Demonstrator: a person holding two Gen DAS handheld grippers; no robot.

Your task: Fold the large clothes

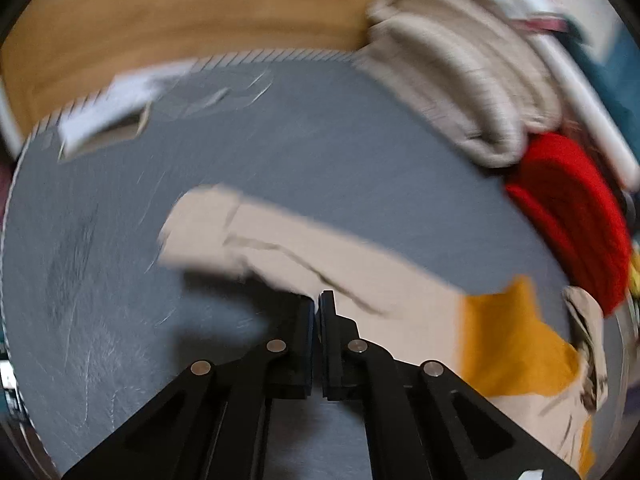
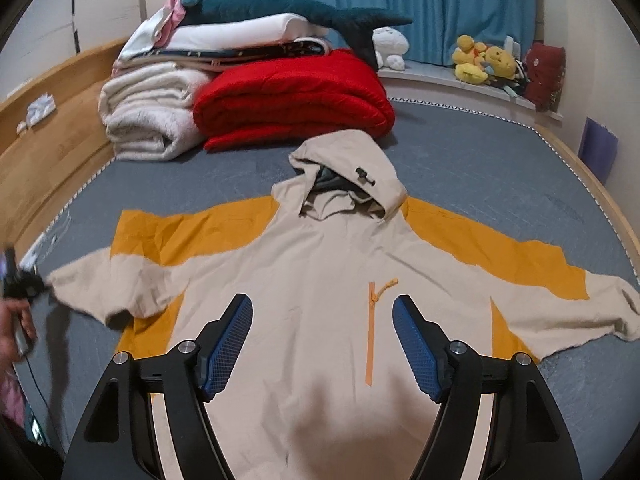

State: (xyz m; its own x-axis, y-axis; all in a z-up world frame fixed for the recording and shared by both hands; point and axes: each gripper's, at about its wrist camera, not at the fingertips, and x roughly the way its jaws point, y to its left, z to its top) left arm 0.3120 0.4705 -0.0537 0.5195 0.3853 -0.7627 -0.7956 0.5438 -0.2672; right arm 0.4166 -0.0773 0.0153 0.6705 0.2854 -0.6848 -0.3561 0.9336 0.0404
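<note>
Right wrist view: right gripper (image 2: 323,344) tilted down over the jacket (image 2: 320,264), jaws spread wide, blue pads (image 2: 230,344) clear of the cloth, nothing between them. Jacket lies face up and flat on the grey bed (image 2: 500,168) directly ahead of this gripper, hood (image 2: 348,172) at the far end, both sleeves spread out to either side; its orange zipper (image 2: 374,320) sits just ahead of the right-side finger. Beyond the hood, a red quilt (image 2: 292,96) and a rolled white blanket (image 2: 148,112) lie side by side, touching, with folded bedding (image 2: 240,36) stacked on top. At far left edge, a hand (image 2: 16,328) holds the left gripper, dark and blurred, at the end of the left sleeve (image 2: 100,280). Left wrist view, motion-blurred: left gripper (image 1: 317,312) angled down, jaws pressed together; the beige sleeve cloth reaches right up to the tips, but whether any is pinched cannot be told. Sleeve runs ahead and left of the tips, lifted off the bed with a shadow under it. Red quilt and white blanket sit far right of this gripper. No containers visible.
</note>
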